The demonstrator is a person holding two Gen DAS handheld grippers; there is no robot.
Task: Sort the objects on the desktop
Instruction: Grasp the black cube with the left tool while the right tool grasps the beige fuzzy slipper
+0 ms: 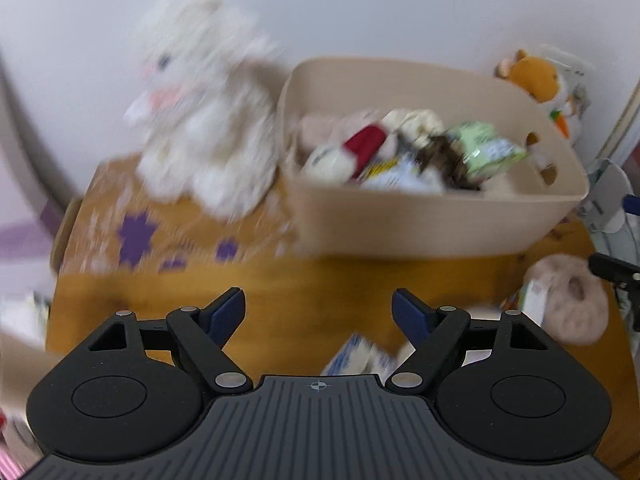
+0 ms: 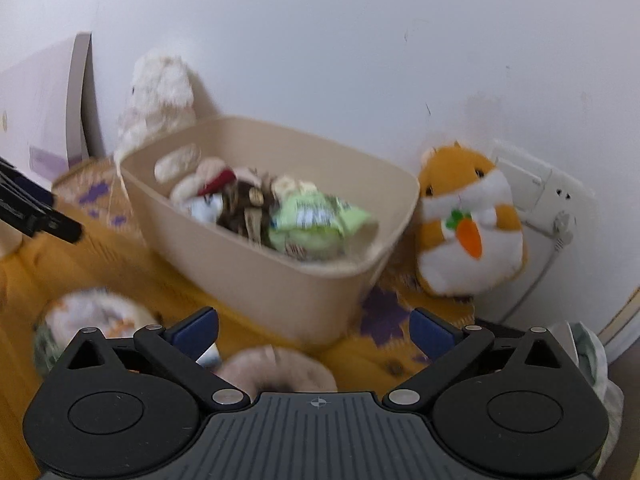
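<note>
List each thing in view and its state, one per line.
Left gripper: open, empty.
Right gripper: open, empty.
Bin: upright, holding toys and packets.
White plush: upright beside the bin.
Hamster plush: upright against the wall.
Fluffy ring: lying on the table.

The bin [image 1: 420, 224], at centre right of the left wrist view, is plain beige. Inside it lie a pale green packet [image 1: 486, 150] with white print, a cream item with a red band [image 1: 366, 144] and something dark brown [image 2: 242, 210]. The plush rabbit [image 1: 200, 112] in the upper left is white with a pink nose. At the right of the right wrist view, the hamster plush [image 2: 468, 220] is orange and white with an orange carrot and green leaves on its front. The tabletop [image 1: 320, 280] is ochre yellow; the mat [image 1: 136, 216] on it is tan with purple star shapes. The fluffy ring [image 1: 572, 300] is dusty pink. Each gripper [image 1: 318, 312] is black with navy blue pads [image 2: 194, 328]. The wall [image 2: 360, 40] is white.
</note>
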